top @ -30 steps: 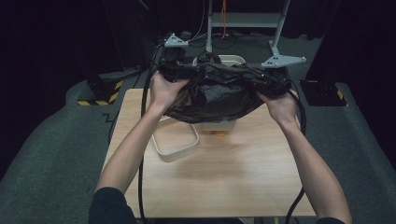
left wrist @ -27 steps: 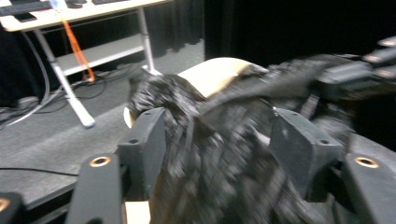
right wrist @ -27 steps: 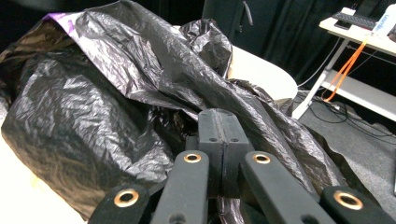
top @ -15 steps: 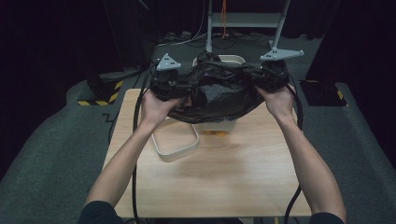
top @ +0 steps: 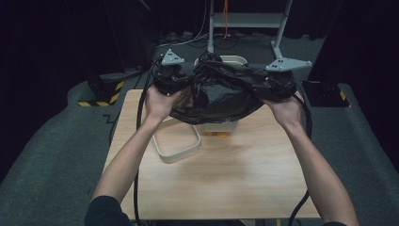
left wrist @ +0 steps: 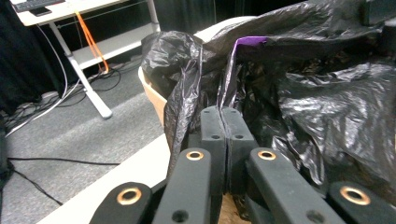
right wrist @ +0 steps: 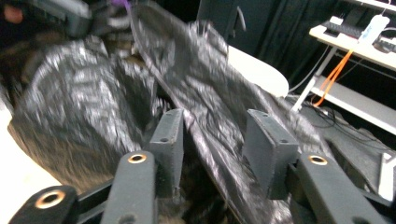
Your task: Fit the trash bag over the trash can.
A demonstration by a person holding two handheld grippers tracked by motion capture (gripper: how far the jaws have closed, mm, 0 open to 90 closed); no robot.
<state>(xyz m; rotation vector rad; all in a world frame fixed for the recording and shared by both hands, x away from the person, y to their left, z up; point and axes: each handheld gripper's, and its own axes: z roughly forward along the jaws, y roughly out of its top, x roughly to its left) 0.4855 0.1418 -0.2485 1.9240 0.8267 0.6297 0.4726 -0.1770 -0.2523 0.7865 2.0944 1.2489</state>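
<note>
A crumpled black plastic bag (top: 216,94) hangs stretched between my two grippers above a white bin (top: 234,60) at the table's far edge. My left gripper (top: 176,84) holds the bag's left side. In the left gripper view its jaws (left wrist: 224,126) have just been closing and now stand pressed together on a fold of the bag (left wrist: 327,102). At the bag's right side, my right gripper (top: 273,87) has just been opening. Its jaws (right wrist: 212,135) stand apart, and a ridge of the bag (right wrist: 79,102) runs loosely between them without being pinched.
A white oval ring (top: 176,153) lies on the wooden table (top: 226,188), left of centre. Something small and orange (top: 219,135) sits at the bin's foot. Cables trail from both grippers. Black curtains and a metal desk frame (top: 244,21) stand behind the table.
The left gripper's grey plate has dipped a little and its jaws have closed on the bag. The right gripper's jaws have parted. Both hands stay over the bin.
</note>
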